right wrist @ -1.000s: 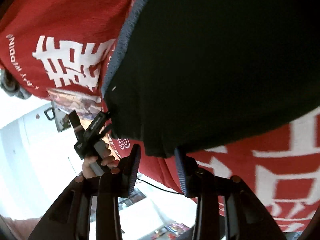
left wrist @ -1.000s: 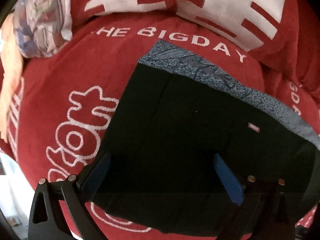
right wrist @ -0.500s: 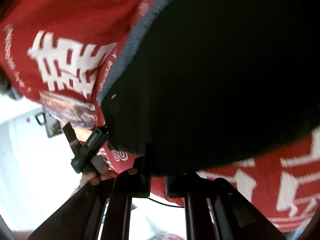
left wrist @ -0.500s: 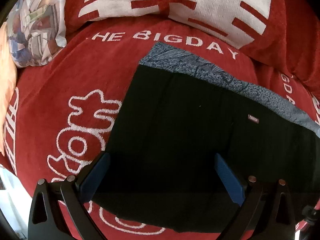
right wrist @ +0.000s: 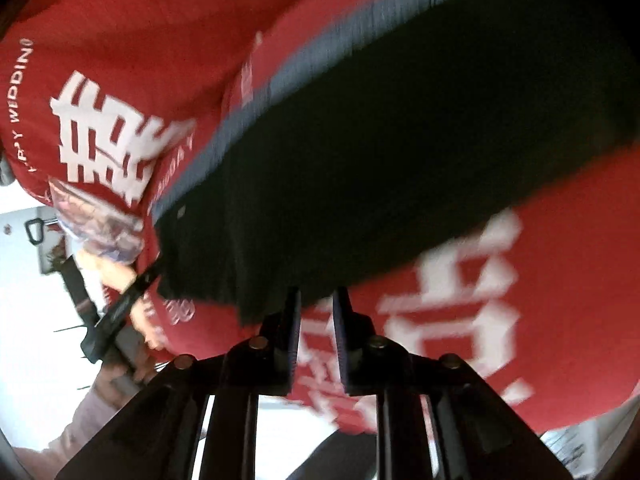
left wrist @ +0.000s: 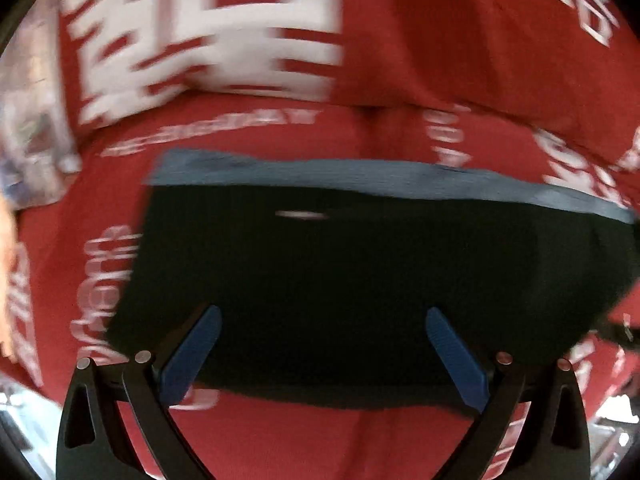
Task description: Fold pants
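Observation:
Black folded pants (left wrist: 360, 280) with a blue-grey waistband (left wrist: 360, 178) lie flat on a red blanket (left wrist: 280, 440) with white lettering. My left gripper (left wrist: 324, 344) hovers over their near edge, jaws wide open, blue pads (left wrist: 192, 356) empty. In the right wrist view the pants (right wrist: 400, 160) fill the upper middle. My right gripper (right wrist: 318, 316) sits just below their near hem. Its jaws are opening, with a narrow gap that shows only red blanket (right wrist: 120, 40). Both views are blurred by motion.
A patterned pillow (left wrist: 32, 140) lies at the blanket's left edge and also shows as a pillow (right wrist: 100, 216) in the right wrist view. A person's hand (right wrist: 140, 320) holds the other gripper's handle at the lower left. White floor lies beyond the blanket's edge.
My right gripper closed on the pants' near hem, then let go and pulled back off it. The left gripper swung sideways and rose, so the pants now lie square across its view.

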`<state>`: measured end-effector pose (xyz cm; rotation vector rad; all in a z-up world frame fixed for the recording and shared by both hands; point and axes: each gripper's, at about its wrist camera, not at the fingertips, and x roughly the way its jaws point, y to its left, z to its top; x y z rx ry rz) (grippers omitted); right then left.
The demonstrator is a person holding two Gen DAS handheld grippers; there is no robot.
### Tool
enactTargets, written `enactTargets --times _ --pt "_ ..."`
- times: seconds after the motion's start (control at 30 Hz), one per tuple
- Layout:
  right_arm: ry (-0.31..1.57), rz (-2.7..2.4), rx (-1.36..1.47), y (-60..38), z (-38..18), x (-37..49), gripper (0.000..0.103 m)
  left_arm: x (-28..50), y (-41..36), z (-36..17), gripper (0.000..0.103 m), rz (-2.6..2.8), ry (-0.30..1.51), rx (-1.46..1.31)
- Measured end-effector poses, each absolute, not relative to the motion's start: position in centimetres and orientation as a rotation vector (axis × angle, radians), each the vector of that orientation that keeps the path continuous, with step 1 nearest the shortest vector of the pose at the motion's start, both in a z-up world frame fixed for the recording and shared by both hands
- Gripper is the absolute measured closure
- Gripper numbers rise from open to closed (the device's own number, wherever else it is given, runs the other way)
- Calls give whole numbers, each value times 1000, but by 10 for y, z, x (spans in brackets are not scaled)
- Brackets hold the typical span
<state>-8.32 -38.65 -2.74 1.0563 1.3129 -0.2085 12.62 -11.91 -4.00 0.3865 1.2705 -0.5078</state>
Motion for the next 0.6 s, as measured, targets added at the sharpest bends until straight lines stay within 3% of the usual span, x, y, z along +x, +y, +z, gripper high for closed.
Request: enactTargets --times 0.17,0.6 --pt "1409 -302 892 -410 -40 -74 76 77 -178 -85 0 -566 1368 471" --pt "1122 -417 1343 -458 -56 -153 72 52 -160 -96 0 -570 1396 436"
